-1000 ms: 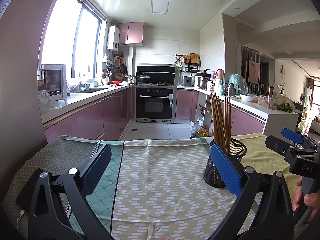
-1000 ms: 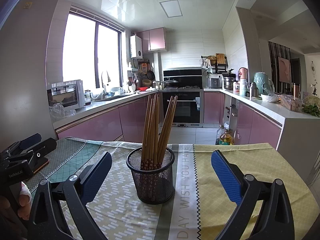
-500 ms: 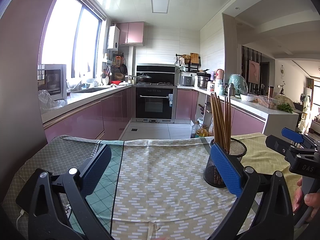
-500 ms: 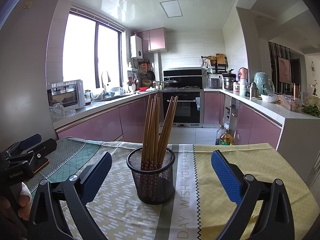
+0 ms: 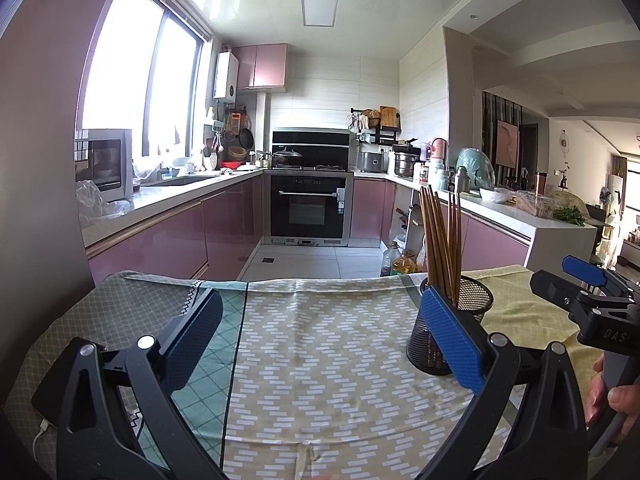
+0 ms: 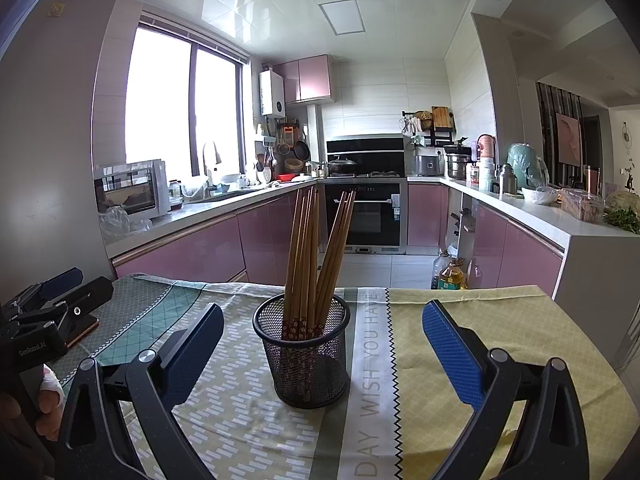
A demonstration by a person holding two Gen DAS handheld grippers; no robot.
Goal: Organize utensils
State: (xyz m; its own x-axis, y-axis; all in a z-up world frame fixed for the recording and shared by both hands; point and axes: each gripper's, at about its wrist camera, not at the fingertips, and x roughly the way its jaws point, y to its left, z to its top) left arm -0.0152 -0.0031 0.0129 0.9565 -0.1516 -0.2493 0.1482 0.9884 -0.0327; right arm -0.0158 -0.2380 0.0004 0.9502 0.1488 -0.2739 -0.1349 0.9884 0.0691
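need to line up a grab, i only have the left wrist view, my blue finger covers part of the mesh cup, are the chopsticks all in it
Observer: Yes. In the right wrist view the mesh cup shows whole, and every one of the chopsticks stands inside it.
Operator: are they in one bunch
Observer: Two. A bigger bunch leans left, a smaller one leans right, splitting into a V above the rim.
Operator: where's the right gripper relative to the cup
Observer: Its open fingers sit on either side of the cup, nearer the camera, not touching it.
Operator: anything near my left gripper
Observer: A phone lies flat on the tablecloth just under its fingers.
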